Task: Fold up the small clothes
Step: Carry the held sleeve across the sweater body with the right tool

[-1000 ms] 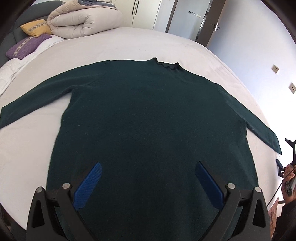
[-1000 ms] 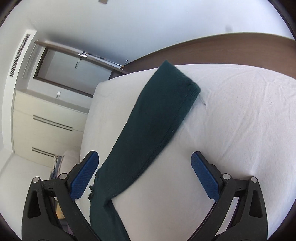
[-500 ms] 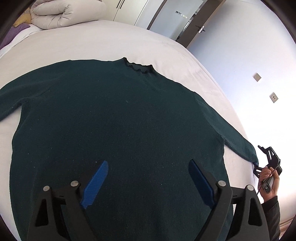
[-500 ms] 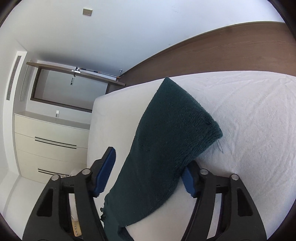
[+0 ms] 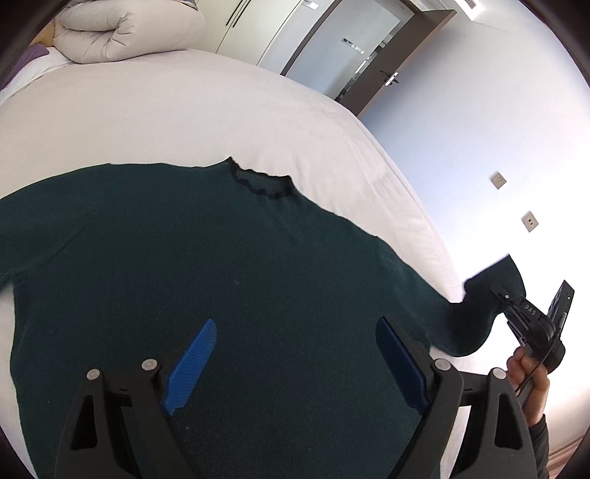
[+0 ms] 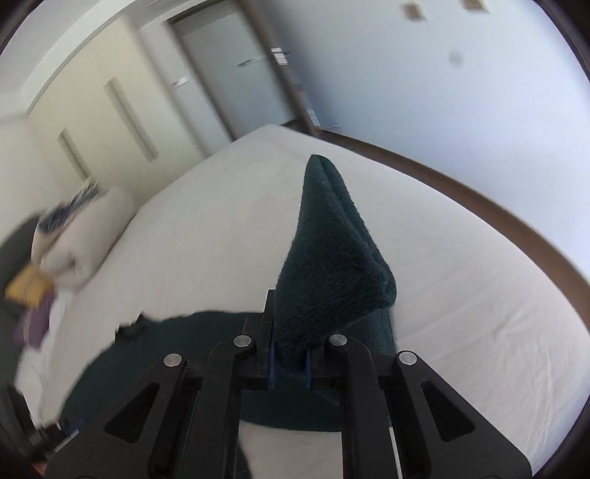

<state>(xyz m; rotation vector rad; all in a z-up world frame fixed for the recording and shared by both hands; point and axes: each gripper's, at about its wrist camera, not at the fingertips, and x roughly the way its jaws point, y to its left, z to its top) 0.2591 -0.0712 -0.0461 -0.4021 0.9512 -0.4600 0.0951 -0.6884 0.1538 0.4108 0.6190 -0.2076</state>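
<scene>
A dark green sweater (image 5: 206, 265) lies flat, front down to me, on the white bed (image 5: 184, 110), collar (image 5: 261, 182) pointing away. My left gripper (image 5: 295, 357) is open and hovers over the sweater's lower body. My right gripper (image 6: 289, 363) is shut on the cuff of the right sleeve (image 6: 332, 250), which stands up from the jaws. In the left wrist view the right gripper (image 5: 531, 320) holds that sleeve end (image 5: 479, 306) lifted off the bed at the right edge.
A rolled cream duvet (image 5: 125, 29) lies at the bed's far left corner, with a yellow and a purple pillow (image 6: 33, 306) beside it. Wardrobes and a door (image 5: 332, 51) stand beyond. The bed's brown frame edge (image 6: 516, 228) runs at the right.
My right gripper closed on the sleeve cuff and lifted it off the bed, swinging toward the sweater body. My left gripper shifted right over the sweater and stayed open.
</scene>
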